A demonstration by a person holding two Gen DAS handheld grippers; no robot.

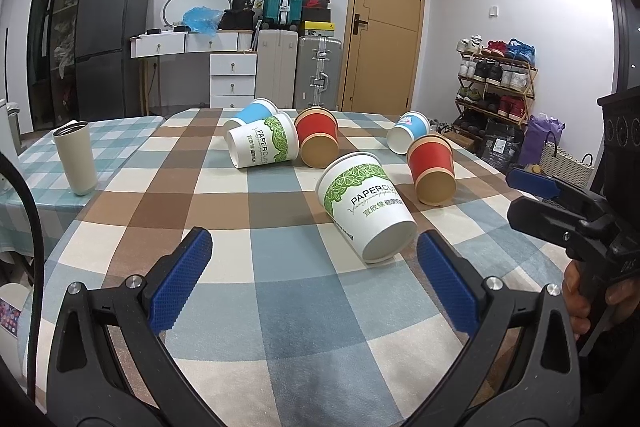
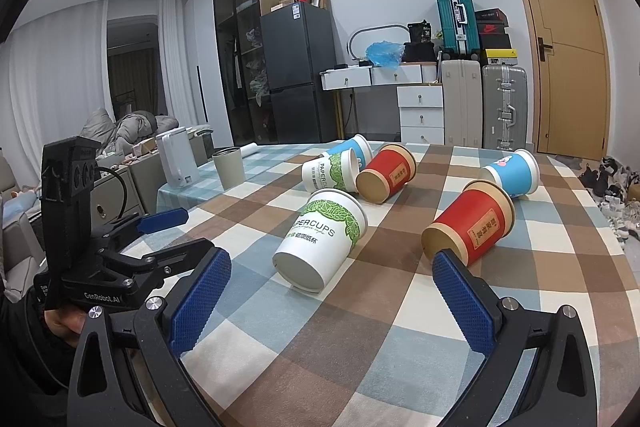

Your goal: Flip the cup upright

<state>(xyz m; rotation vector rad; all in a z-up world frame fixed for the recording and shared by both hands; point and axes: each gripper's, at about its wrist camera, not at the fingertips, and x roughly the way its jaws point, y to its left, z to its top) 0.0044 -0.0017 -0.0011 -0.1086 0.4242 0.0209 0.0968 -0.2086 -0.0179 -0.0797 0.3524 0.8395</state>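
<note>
Several paper cups lie on their sides on the checked tablecloth [image 1: 280,307]. The nearest is a white and green cup [image 1: 366,205], its base end toward me; it also shows in the right wrist view [image 2: 320,237]. A red cup [image 1: 432,167] lies to its right, also in the right wrist view [image 2: 470,225]. Farther back lie another white and green cup [image 1: 264,141], a red cup [image 1: 318,137] and two blue cups [image 1: 250,113] [image 1: 408,135]. My left gripper [image 1: 314,275] is open and empty, just short of the nearest cup. My right gripper [image 2: 332,297] is open and empty.
A beige metal tumbler [image 1: 76,157] stands upright at the table's left side. The right gripper's body [image 1: 580,223] shows at the right edge of the left wrist view. The left gripper's body [image 2: 104,247] shows at left in the right wrist view. Suitcases, drawers and a fridge stand behind.
</note>
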